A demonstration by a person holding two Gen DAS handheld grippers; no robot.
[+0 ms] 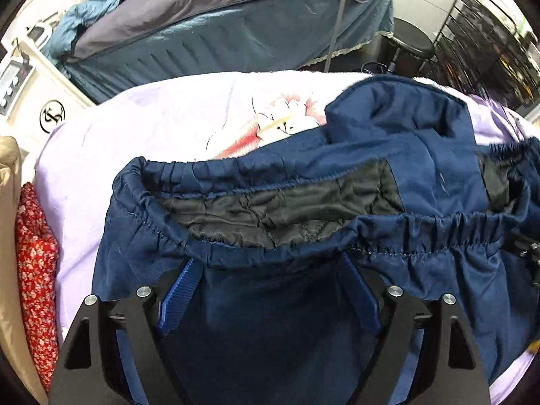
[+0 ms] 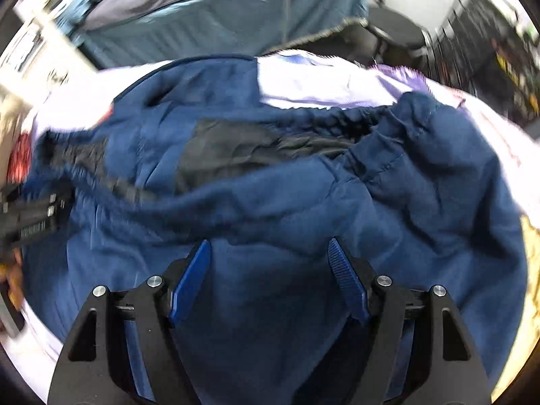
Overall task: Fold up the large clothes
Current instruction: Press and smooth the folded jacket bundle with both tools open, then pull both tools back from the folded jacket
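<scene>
A navy blue garment (image 1: 287,320) with a gathered elastic edge and black lining (image 1: 270,209) lies rumpled on a lilac sheet (image 1: 135,128) that bears a cartoon print. My left gripper (image 1: 268,260) points down over it. Its blue pads (image 1: 179,300) stand wide apart, their tips tucked under the elastic edge, and they press on nothing. In the right wrist view the same garment (image 2: 270,202) fills the middle, blurred. My right gripper (image 2: 266,244) hangs open above the cloth, with its pads (image 2: 189,283) clear of the fabric. The left gripper's body (image 2: 30,216) shows at the left edge.
A bed with a blue-grey cover (image 1: 219,23) stands behind the sheet. To the right are a black stool (image 1: 411,47) and a black wire rack (image 1: 489,40). A white cabinet (image 1: 30,91), a red floral cloth (image 1: 37,260) and beige fabric (image 1: 10,270) are at the left.
</scene>
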